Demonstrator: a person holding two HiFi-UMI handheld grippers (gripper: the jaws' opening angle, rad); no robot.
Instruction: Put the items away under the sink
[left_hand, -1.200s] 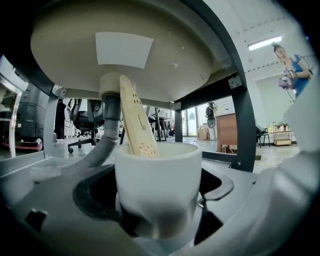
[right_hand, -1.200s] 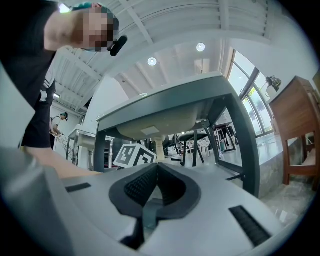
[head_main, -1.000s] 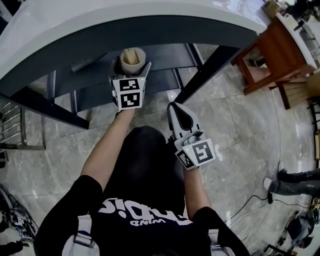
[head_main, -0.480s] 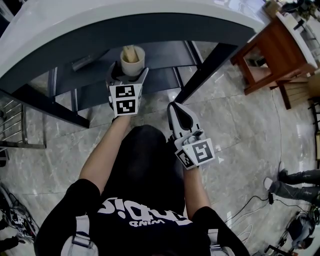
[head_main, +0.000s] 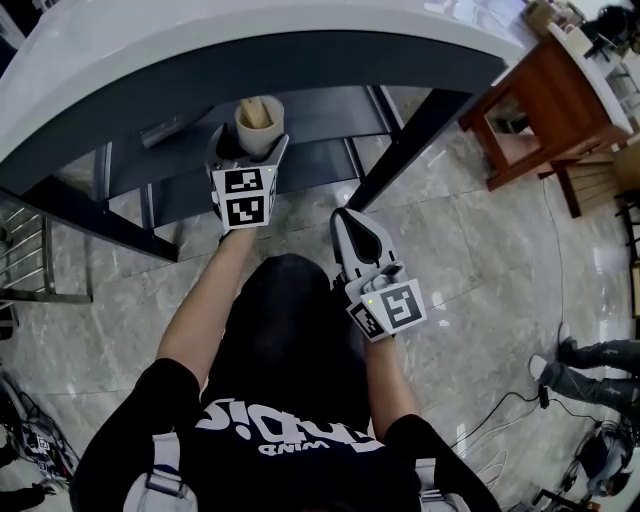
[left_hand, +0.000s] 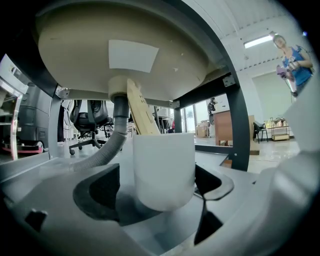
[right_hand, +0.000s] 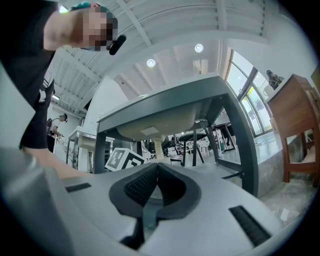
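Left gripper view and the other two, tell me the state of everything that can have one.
left gripper: shut on the white cup.
white cup: upright, held under the sink basin.
wooden stick: standing tilted in the white cup.
right gripper: shut, nothing between its jaws.
drain hose: joined to the sink basin's outlet.

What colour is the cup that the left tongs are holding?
White; the cup shows best in the left gripper view.

Grey marble floor (head_main: 480, 260), wooden table (head_main: 545, 95) at right.
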